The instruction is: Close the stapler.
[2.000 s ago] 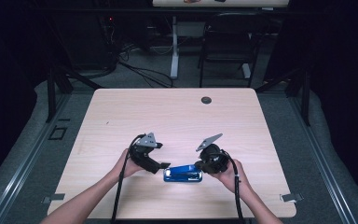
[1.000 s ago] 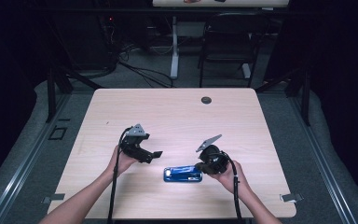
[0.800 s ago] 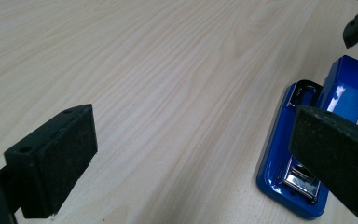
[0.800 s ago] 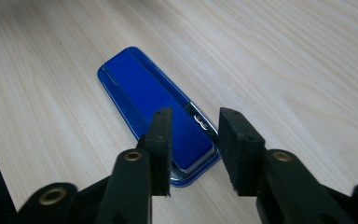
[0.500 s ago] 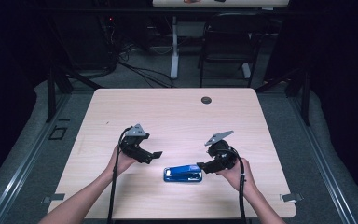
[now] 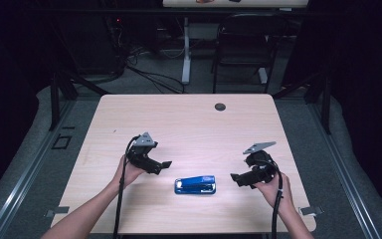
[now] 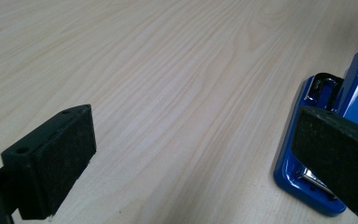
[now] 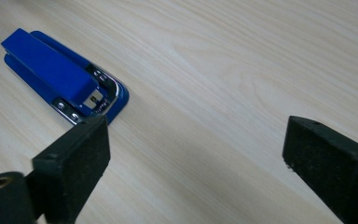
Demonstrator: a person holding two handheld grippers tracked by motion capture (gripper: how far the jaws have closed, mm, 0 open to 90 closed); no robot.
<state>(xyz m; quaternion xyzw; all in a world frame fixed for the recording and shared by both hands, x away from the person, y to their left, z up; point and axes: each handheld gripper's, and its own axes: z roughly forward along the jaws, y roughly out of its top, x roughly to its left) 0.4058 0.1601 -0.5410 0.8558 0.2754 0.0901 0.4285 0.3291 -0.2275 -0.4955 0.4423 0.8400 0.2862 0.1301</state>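
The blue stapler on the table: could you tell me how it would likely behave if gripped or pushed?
The stapler looks rigid. Its flat base lies on the table, so it would probably slide rather than roll or tip. Its glossy casing might slip between pads; metal parts suggest some heft.

My left gripper (image 6: 166, 164) and right gripper (image 6: 234, 178) are both black, blocky tools. Each carries a grey three-cornered plate on top and trails a thin black cable back along my forearm. My arms are bare, with no sleeves. In the left gripper view, each jaw ends in a thick rectangular block faced with a coarse, dark pad (image 7: 72, 156), and two small round holes sit in its upper edge. The right gripper view shows the same blocks, plus a black tube end with a pale hollow centre at the lower left corner.
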